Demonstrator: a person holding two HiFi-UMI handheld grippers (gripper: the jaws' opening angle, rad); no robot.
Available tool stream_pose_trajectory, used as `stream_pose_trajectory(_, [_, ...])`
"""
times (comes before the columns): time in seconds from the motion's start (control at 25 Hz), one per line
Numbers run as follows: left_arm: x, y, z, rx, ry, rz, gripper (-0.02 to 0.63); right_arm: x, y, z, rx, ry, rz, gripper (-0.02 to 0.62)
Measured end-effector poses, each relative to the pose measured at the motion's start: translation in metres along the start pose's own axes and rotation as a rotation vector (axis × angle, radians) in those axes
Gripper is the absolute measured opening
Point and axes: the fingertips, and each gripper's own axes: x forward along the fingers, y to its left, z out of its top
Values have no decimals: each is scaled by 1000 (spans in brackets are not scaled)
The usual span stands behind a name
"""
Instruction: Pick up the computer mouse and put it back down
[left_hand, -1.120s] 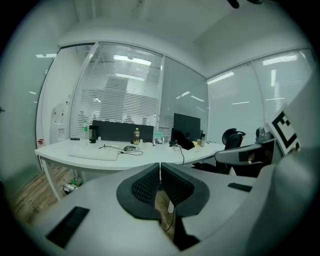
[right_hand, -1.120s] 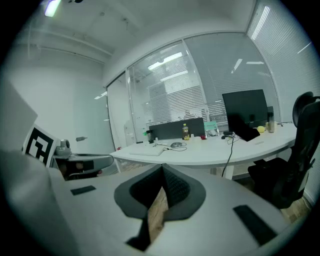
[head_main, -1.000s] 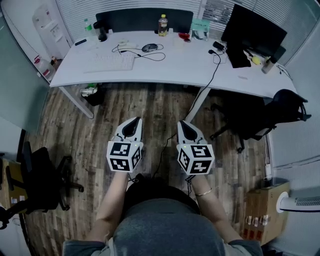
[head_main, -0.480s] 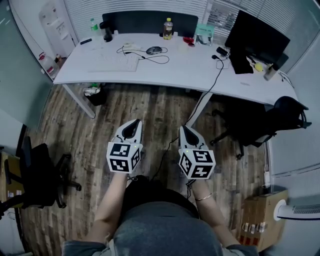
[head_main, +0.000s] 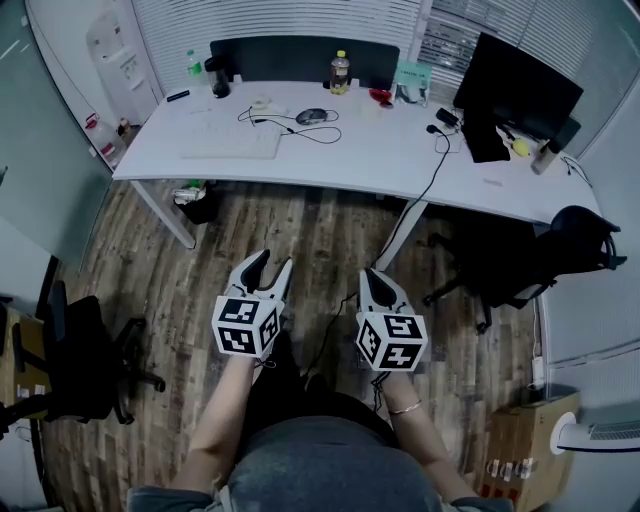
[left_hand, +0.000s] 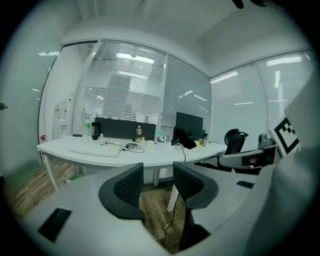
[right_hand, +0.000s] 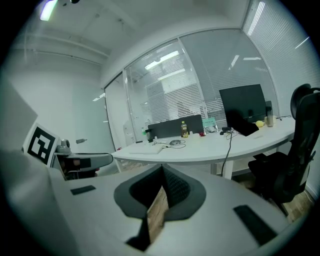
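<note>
From the head view, the person stood back from the long white curved desk, both tongs held out over the brown wood-plank floor. The left gripper, grey with a black-and-white marker cube, had its jaws apart. The right gripper, of the same make, had its jaws drawn to a single point. The small dark grey computer mouse lay on the far part of the desk, well apart from both tongs, its black cord looping beside it. A flat white keyboard lay just to its left, a plastic bottle with yellow drink stood behind it, and a black monitor stood toward the desk's right end. A black office chair stood on the right.

In the left gripper view, the jaws had just been opening. A clear gap showed between the black ribbed pads, with only floor and a cable beyond, nothing held. The computer mouse sat far ahead on the desk.

In the right gripper view, the pads met at their tips, closed on nothing. The computer mouse lay on the desk in the distance.
</note>
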Motion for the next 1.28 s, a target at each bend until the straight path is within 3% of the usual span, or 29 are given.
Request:
stream_pose_trajectory(0.32, [34,24,10,-5,3,-25,239,36,-11,11,26,0,-21,5])
stream_pose_trajectory(0.8, [144,99,28,-7,49,-76,242,154,-32,40,39,31,-80,6])
stream_pose_trajectory(1.28, [245,175,60,53,92,-130,247,258,-47,71,76,64,-171,5])
